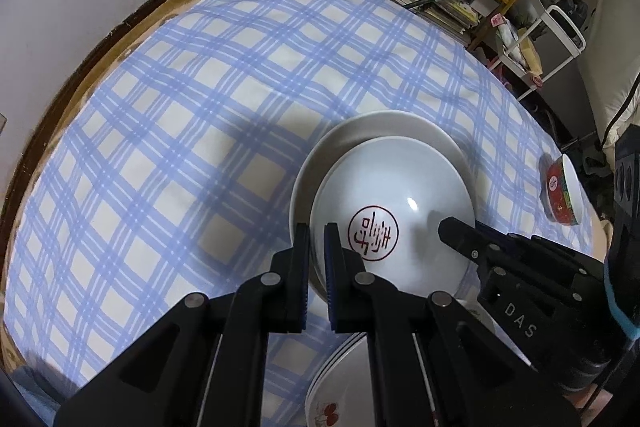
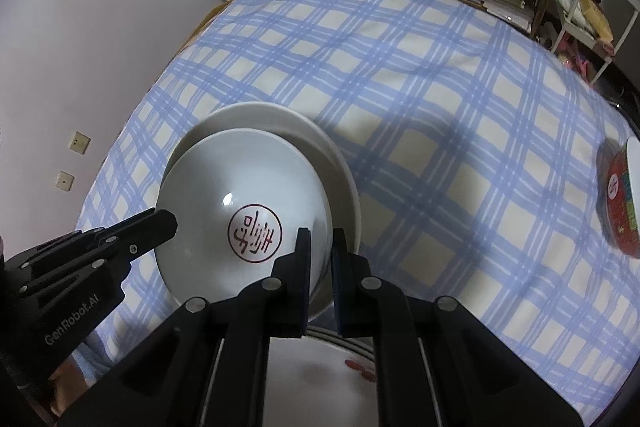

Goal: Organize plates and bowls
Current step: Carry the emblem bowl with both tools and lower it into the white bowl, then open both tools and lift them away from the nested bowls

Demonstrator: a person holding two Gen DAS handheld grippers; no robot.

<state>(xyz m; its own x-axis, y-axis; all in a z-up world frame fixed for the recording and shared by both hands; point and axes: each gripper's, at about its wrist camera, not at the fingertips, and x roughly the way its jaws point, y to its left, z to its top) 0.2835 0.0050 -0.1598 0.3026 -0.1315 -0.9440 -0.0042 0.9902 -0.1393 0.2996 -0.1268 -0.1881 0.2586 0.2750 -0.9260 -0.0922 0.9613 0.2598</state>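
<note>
Both grippers pinch the white bowl (image 1: pixel 394 215) rim: left gripper (image 1: pixel 318 233) lower centre, right gripper (image 2: pixel 320 239) likewise. Bowl hangs over the plate (image 1: pixel 384 127), mid-frame. Next: lower evenly, release together.

Not much readable here tbh. The right gripper (image 1: pixel 452 231) has "DAS" in pale letters on its black body, and the left gripper (image 2: pixel 168 223) says "GenRobot.AI" along its side. The white bowl (image 1: pixel 400 211) has a red circle stamp with some stylised characters inside, can't make them out. The red bowl (image 1: pixel 558 193) has a small round white mark, too tiny to read.
</note>
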